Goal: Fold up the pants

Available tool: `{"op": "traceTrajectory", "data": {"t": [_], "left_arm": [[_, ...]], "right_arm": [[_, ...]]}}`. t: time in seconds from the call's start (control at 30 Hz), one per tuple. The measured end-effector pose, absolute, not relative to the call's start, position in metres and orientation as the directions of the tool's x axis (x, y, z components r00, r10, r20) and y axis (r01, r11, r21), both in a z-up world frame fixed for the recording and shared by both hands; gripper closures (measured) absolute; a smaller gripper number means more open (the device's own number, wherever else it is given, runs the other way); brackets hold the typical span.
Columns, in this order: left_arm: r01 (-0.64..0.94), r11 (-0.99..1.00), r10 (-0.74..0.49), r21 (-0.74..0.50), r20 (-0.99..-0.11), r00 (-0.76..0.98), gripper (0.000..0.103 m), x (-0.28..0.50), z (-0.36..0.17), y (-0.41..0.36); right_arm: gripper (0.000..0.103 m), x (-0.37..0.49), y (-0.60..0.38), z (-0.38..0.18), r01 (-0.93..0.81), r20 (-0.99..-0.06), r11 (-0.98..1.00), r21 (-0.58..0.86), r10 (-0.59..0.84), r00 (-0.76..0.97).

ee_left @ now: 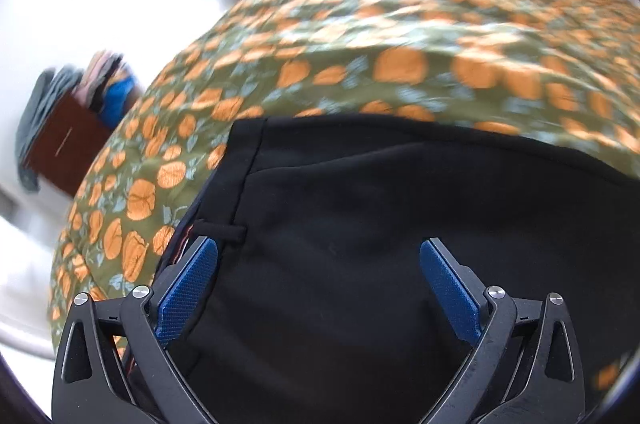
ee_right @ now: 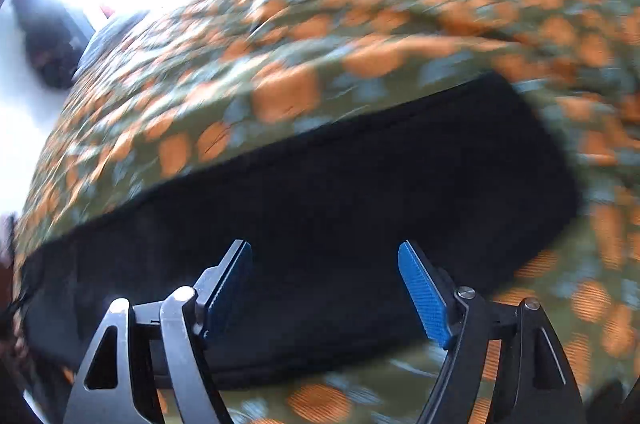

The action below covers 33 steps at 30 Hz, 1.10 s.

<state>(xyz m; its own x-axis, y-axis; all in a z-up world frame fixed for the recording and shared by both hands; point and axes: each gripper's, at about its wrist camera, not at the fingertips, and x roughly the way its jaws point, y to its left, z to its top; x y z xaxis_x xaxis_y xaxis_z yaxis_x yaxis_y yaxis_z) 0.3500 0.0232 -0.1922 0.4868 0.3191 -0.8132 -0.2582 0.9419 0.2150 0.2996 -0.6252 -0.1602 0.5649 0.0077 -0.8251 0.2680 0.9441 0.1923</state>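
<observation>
Black woven cloth, soft and limp, is what I'm working with: the pants [ee_left: 380,224] lie spread flat on a bedspread [ee_left: 360,36] printed with orange pumpkins on olive green. I'd judge them light and floppy, likely to sag and slide off a loose pinch, so the firmest hold should be on a doubled edge, the waistband with its belt loop [ee_left: 230,233] at the left or a hem seam, rather than mid-panel.

My left gripper [ee_left: 318,260] hangs just above the waist end, blue pads spread wide with nothing between them; the waistband corner sits right by its left pad. My right gripper [ee_right: 325,260] is also spread apart and empty, poised over the near long edge of a trouser leg [ee_right: 320,184], which runs from near left to far right across that view (both views are smeared with motion blur, the right one worse).

Whether either pad brushes the fabric I cannot tell
</observation>
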Motion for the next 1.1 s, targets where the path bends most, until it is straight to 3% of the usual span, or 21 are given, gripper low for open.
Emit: {"op": "traceTrajectory", "data": {"t": [0.13, 0.2, 0.37, 0.5, 0.7, 0.9, 1.1], "left_arm": [[-0.070, 0.979, 0.197, 0.192, -0.801, 0.565, 0.001, 0.282, -0.178, -0.037], [-0.002, 0.993, 0.102, 0.122, -0.822, 0.561, 0.001, 0.251, -0.181, -0.067], [0.138, 0.990, -0.090, -0.030, -0.887, 0.453, 0.001, 0.203, -0.208, -0.132], [0.215, 0.976, -0.060, 0.036, -0.904, 0.424, 0.001, 0.186, -0.225, -0.154], [0.116, 0.993, -0.023, 0.031, -0.899, 0.437, 0.001, 0.186, -0.211, -0.108], [-0.060, 0.996, 0.082, 0.060, -0.881, 0.466, 0.001, 0.186, -0.198, -0.041], [-0.188, 0.982, 0.099, 0.019, -0.899, 0.427, 0.001, 0.188, -0.208, 0.008]], "right_arm": [[0.020, 0.221, -0.597, -0.118, 0.218, -0.755, 0.957, 0.190, 0.001, 0.655], [0.015, 0.180, -0.573, -0.119, 0.228, -0.753, 0.952, 0.206, 0.006, 0.658], [0.014, 0.087, -0.518, -0.147, 0.277, -0.782, 0.909, 0.313, 0.081, 0.618], [0.014, 0.054, -0.472, -0.161, 0.238, -0.775, 0.893, 0.382, 0.169, 0.609], [0.014, 0.046, -0.422, -0.180, 0.111, -0.807, 0.937, 0.332, 0.220, 0.548], [0.014, 0.043, -0.414, -0.187, 0.093, -0.814, 0.945, 0.313, 0.216, 0.539], [0.013, 0.041, -0.413, -0.194, 0.099, -0.835, 0.963, 0.249, 0.162, 0.527]]}}
